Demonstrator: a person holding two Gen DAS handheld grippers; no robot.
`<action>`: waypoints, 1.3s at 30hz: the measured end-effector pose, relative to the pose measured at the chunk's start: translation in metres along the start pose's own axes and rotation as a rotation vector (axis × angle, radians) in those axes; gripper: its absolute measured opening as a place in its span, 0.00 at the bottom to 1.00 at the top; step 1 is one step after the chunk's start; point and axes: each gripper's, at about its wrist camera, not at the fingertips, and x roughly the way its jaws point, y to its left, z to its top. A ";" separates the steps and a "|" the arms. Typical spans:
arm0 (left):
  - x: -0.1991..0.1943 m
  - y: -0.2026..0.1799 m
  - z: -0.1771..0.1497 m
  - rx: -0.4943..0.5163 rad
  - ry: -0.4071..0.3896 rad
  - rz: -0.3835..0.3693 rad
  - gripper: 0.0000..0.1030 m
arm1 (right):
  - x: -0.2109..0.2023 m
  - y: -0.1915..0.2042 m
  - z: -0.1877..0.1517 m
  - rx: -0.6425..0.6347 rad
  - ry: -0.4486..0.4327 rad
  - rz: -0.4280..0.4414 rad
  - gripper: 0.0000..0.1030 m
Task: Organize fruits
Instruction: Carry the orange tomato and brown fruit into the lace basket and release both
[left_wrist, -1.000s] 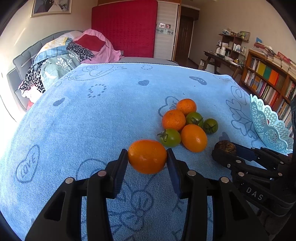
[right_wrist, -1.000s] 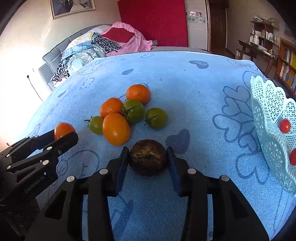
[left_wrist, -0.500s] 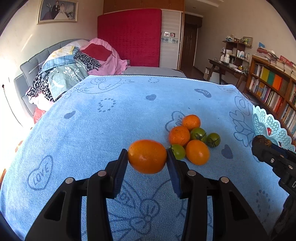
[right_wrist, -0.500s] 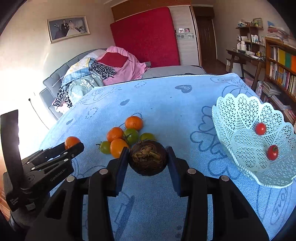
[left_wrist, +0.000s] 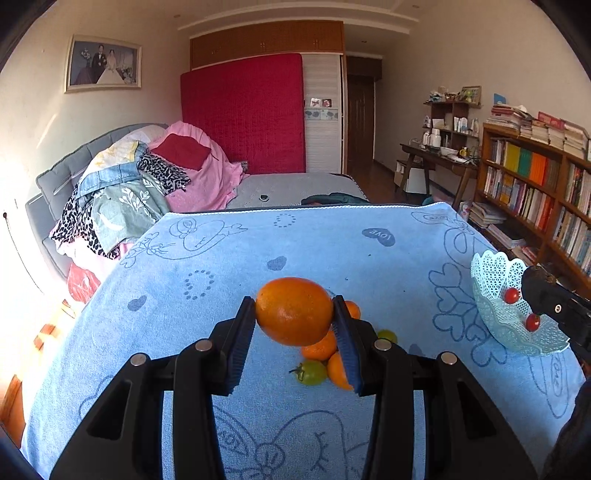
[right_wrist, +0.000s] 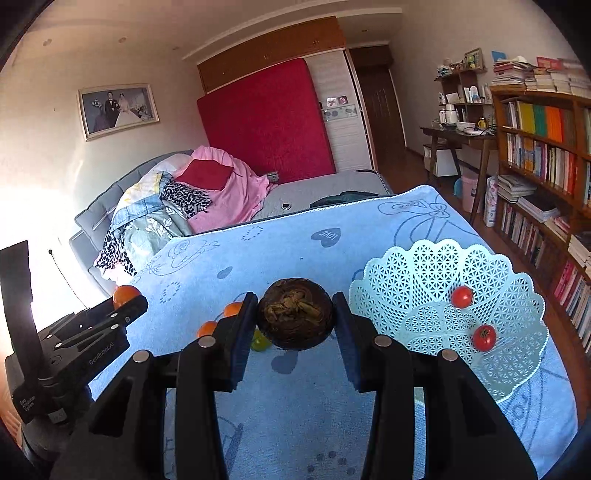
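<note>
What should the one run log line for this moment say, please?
left tongs: shut on orange | right tongs: shut on dark brown fruit | basket: two red tomatoes | other fruits on blue cloth

Two red tomatoes (right_wrist: 462, 296); one basket (right_wrist: 428, 266)

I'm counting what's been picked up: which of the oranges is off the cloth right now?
The big orange clamped in the left hand-held gripper; it hangs above the blue cloth, while the smaller oranges lie on it.
</note>
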 end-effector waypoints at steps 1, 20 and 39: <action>0.000 -0.005 0.003 0.007 -0.005 -0.008 0.42 | -0.002 -0.003 0.001 0.006 -0.007 -0.007 0.42; 0.018 -0.119 0.045 0.118 -0.002 -0.262 0.42 | -0.030 -0.081 0.015 0.129 -0.081 -0.183 0.42; 0.057 -0.176 0.033 0.205 0.078 -0.398 0.42 | -0.017 -0.136 0.011 0.210 -0.035 -0.287 0.42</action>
